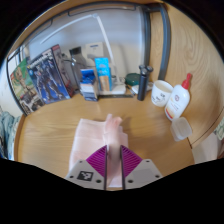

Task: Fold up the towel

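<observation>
A pale pink towel [103, 130] lies on the wooden table [50, 130], partly folded, running from just beyond my fingers back between them. My gripper [112, 165] sits over its near end. The two purple pads [98, 160] stand close together with a narrow strip of towel pinched between them. The towel's near edge is hidden under the fingers.
At the back of the table stand books and boxes [45, 75], a blue carton [103, 72], a dark bottle [145, 82], a white mug [161, 92], a white bottle with a red cap [180, 97] and a clear cup [181, 128].
</observation>
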Demonstrator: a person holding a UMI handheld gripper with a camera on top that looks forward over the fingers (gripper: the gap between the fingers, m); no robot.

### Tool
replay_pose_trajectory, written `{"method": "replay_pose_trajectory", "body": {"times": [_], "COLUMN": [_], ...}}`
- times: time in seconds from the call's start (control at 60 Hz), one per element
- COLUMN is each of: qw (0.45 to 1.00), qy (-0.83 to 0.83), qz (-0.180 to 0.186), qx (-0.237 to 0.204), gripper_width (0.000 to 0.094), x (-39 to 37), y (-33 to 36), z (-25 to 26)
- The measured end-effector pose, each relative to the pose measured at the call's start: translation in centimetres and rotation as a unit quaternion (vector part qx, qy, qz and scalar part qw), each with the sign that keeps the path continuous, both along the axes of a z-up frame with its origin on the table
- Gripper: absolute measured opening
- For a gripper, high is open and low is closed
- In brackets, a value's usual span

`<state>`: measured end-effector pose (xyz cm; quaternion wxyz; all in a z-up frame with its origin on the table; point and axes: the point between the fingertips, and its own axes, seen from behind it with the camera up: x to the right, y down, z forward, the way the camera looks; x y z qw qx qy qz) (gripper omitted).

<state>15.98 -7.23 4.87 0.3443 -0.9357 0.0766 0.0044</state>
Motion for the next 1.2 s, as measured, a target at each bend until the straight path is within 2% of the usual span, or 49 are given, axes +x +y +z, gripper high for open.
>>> {"method": "replay_pose_trajectory", "body": {"times": [0.017,0.033,0.083,0.1,0.117,0.133,0.15,0.167,0.2,0.25,0.3,0.35,0.383,0.433,0.483,0.633,0.8,0.983,1.2], "qw": [1.000,1.000,1.000,1.000,1.000,1.000,1.000,1.000,1.000,1.000,1.000,0.999,0.999,0.997,0.995,0.988,0.983,0.981,0.983], "qy": [-0.003,-0.006,-0.011,-0.011,-0.011,-0.012,-0.012,-0.012,-0.012,-0.006,-0.002,0.001,0.004,0.009,0.011,0.013,0.012,0.009,-0.004], "qz": [-0.001,-0.002,-0.001,0.000,0.001,0.001,0.003,0.003,0.007,0.016,0.024,0.032,0.036,0.046,0.054,0.083,0.087,0.083,0.085], "qx": [-0.005,-0.012,-0.024,-0.026,-0.028,-0.027,-0.025,-0.023,-0.019,-0.009,0.007,0.024,0.038,0.060,0.081,0.130,0.159,0.174,0.164], "gripper_width": [0.0318,0.0276,0.0301,0.0332,0.0410,0.0423,0.0502,0.0475,0.0493,0.0523,0.0594,0.0691,0.0805,0.0882,0.0855,0.0854,0.0858,0.0856,0.0853], "x": [0.6,1.2,2.4,2.7,3.0,3.3,3.5,3.7,3.7,3.3,2.6,1.7,0.8,-0.8,-2.5,-7.9,-12.6,-15.7,-17.3], "y": [-0.2,-0.4,-1.0,-1.1,-1.2,-1.3,-1.4,-1.5,-1.6,-1.7,-1.6,-1.7,-1.7,-1.9,-2.4,-5.6,-11.4,-17.9,-23.0], "z": [-0.6,-1.1,-2.2,-2.5,-2.5,-2.6,-2.5,-2.4,-1.9,-0.8,1.0,3.2,4.9,7.5,10.0,16.6,20.3,21.3,19.1]}}
